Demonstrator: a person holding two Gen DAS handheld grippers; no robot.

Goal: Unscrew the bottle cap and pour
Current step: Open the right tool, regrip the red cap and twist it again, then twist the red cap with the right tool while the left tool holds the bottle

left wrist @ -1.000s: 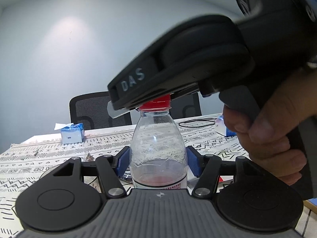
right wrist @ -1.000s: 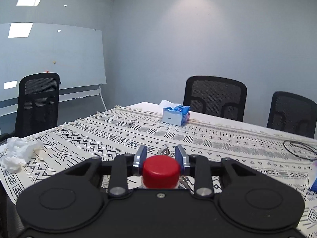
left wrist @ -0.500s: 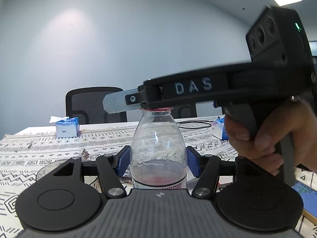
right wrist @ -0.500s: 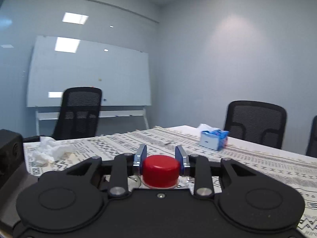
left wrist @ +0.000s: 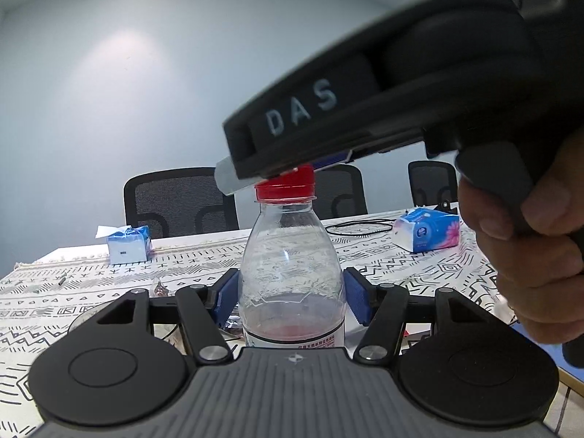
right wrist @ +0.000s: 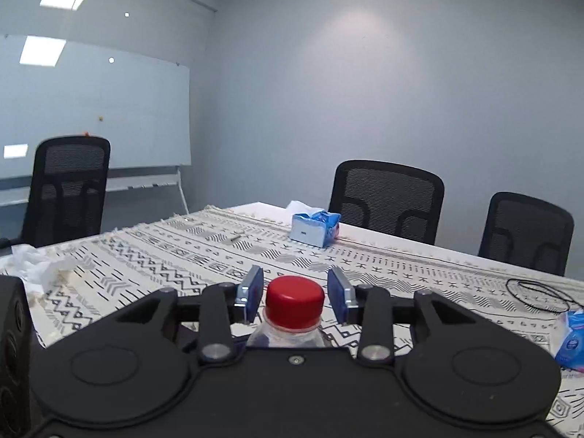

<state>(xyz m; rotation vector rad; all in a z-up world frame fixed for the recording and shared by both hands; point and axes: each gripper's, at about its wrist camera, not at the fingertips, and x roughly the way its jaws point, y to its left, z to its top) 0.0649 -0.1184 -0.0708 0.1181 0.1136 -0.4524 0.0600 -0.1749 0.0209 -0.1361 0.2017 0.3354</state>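
A clear plastic bottle (left wrist: 292, 273) with a little reddish liquid at the bottom stands upright between the blue pads of my left gripper (left wrist: 292, 299). That gripper is shut on the bottle's body, its jaws easing open slightly. The red cap (left wrist: 284, 184) sits on the bottle's neck. My right gripper (right wrist: 295, 292) reaches over from the right, held by a hand (left wrist: 529, 255). Its jaws are opening, and the red cap (right wrist: 295, 301) lies between the blue pads (right wrist: 252, 292) with a gap on each side.
The table wears a black-and-white patterned cloth (right wrist: 182, 255). On it lie a blue tissue box (left wrist: 127, 246), a second tissue pack (left wrist: 427, 231), a black cable loop (left wrist: 359, 226) and crumpled paper (right wrist: 36, 266). Black chairs (right wrist: 387, 197) line the far side.
The right gripper's pads, pressed on the red cap before, have spread apart and let it go. That gripper swung left and back. The left gripper and the bottle stayed put.
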